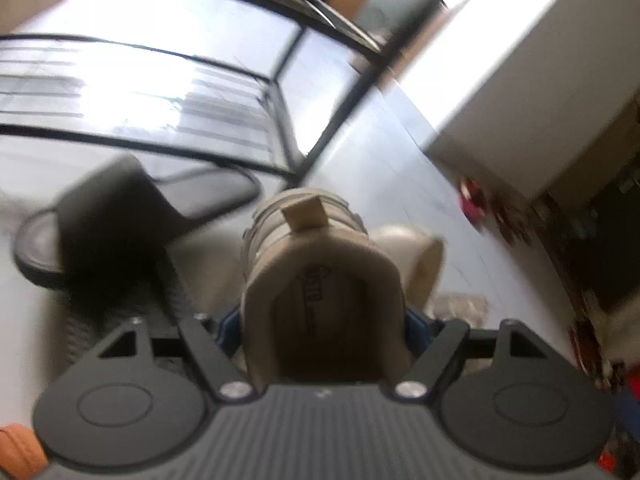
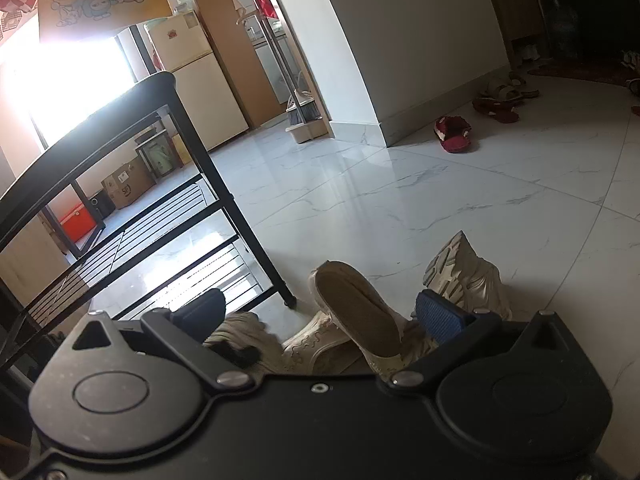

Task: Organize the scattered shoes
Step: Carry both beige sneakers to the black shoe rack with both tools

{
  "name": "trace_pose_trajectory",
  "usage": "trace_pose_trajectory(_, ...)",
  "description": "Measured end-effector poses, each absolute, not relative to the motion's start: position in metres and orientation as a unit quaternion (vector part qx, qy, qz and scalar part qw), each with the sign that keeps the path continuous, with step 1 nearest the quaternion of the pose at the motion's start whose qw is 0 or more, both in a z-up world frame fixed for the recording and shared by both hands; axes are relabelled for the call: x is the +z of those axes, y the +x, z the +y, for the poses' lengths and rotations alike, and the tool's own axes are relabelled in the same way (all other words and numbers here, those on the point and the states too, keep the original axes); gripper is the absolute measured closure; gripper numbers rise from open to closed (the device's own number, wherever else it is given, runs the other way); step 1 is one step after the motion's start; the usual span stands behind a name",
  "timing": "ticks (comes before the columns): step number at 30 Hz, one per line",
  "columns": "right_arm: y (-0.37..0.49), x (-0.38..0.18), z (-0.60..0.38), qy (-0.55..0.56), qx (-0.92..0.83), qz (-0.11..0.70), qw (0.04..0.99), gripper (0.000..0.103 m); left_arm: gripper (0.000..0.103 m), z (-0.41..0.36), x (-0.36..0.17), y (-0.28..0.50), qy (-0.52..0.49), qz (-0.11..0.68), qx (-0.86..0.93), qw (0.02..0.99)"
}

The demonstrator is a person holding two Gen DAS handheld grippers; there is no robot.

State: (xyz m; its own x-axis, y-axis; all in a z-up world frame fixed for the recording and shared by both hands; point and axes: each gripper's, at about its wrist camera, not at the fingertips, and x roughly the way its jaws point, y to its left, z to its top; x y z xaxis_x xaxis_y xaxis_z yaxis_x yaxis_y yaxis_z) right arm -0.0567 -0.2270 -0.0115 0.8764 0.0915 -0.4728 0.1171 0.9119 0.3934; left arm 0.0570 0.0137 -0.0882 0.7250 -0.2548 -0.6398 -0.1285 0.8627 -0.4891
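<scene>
My left gripper (image 1: 322, 320) is shut on the heel of a beige sneaker (image 1: 316, 280), held up in front of the black metal shoe rack (image 1: 280, 120); this view is blurred. A black slipper (image 1: 100, 232) lies left of it. My right gripper (image 2: 320, 312) is open above a heap of pale shoes on the floor: a cream shoe lying sole-up (image 2: 352, 304), a beige sneaker tipped on end (image 2: 468, 268) and a fluffy slipper (image 2: 240, 332). The shoe rack (image 2: 192, 140) stands to the left.
A red slipper (image 2: 452, 132) lies by the white wall corner (image 2: 380, 80), with more slippers (image 2: 500, 100) farther right. A broom and dustpan (image 2: 304, 116), a fridge (image 2: 200, 76) and cardboard boxes (image 2: 128, 180) stand at the back. The floor is white tile (image 2: 440, 200).
</scene>
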Motion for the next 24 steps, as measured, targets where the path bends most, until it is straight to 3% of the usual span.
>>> trace_pose_trajectory(16, -0.078, 0.011, -0.236, 0.224, -0.001, 0.211, 0.951, 0.0, 0.027, 0.044, -0.049, 0.034, -0.269, 0.253, 0.036, 0.929)
trace_pose_trajectory(24, -0.079, 0.019, -0.219, 0.243, 0.032, 0.189, 0.951, 0.0, 0.027, 0.132, -0.001, 0.004, -0.26, 0.202, 0.064, 0.942)
